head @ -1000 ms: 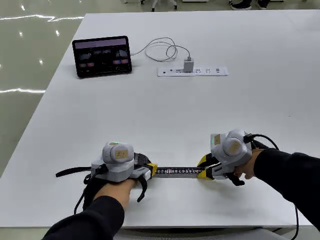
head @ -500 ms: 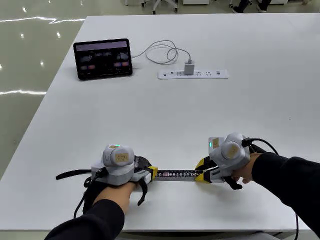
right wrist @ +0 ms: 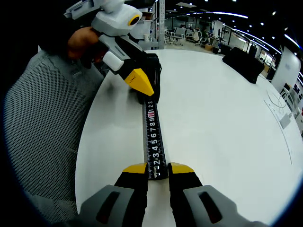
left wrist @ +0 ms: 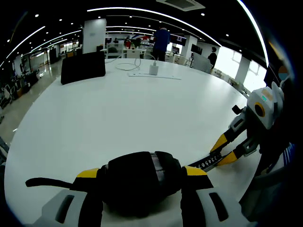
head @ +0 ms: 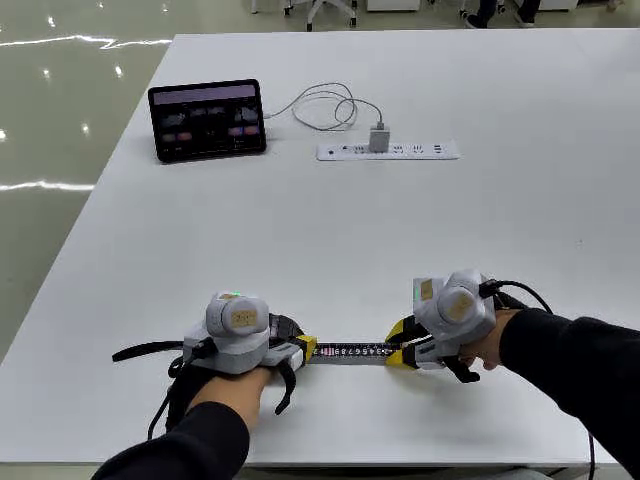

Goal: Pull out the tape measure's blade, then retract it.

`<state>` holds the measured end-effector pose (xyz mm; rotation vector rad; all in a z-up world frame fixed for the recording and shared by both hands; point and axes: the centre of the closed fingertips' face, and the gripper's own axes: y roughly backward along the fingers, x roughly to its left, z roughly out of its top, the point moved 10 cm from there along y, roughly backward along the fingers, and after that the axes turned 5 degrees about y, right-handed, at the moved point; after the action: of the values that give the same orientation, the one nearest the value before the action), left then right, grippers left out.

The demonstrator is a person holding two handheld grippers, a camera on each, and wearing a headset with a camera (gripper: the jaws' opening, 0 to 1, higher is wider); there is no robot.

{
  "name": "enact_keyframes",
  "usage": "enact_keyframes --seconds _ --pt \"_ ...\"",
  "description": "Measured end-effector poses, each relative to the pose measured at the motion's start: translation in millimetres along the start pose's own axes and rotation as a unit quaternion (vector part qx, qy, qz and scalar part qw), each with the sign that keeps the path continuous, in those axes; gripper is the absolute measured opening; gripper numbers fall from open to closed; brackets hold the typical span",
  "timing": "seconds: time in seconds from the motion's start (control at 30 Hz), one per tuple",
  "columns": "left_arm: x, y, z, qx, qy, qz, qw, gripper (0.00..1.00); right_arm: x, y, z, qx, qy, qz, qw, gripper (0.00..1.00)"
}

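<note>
- Tablet (head: 207, 119): 11 o'clock on the white table (head: 430, 240), propped up, screen lit.
- Left gripper (head: 300, 346): 7 o'clock, near the table's front edge. Jaws clenched on the black case of the tape measure (left wrist: 142, 184), one yellow-tipped jaw on each flank. Case sits on the table.
- Black strap (head: 140, 348): lies on the table at 9 o'clock of that gripper.
- Blade (head: 350, 351): out of the case, running toward 3 o'clock, low over the table, numbers up.
- Power strip (head: 388, 150): 12 o'clock, far side. A white charger (head: 378, 135) is plugged in, and its cable (head: 320, 105) loops toward the tablet.
- Right gripper (head: 400, 345): 5 o'clock. Jaws pinched on the blade's free end.
</note>
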<state>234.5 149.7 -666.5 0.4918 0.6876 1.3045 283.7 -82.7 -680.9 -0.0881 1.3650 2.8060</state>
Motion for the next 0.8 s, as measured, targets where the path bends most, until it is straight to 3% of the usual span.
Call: enact_keyframes --seconds 0.8 --pt "-0.1 0.0 -0.1 0.000 0.001 0.000 1.0000 0.63 1.6 -6.3 6.5 -0.009 0.001 0.000 1.0000 0.12"
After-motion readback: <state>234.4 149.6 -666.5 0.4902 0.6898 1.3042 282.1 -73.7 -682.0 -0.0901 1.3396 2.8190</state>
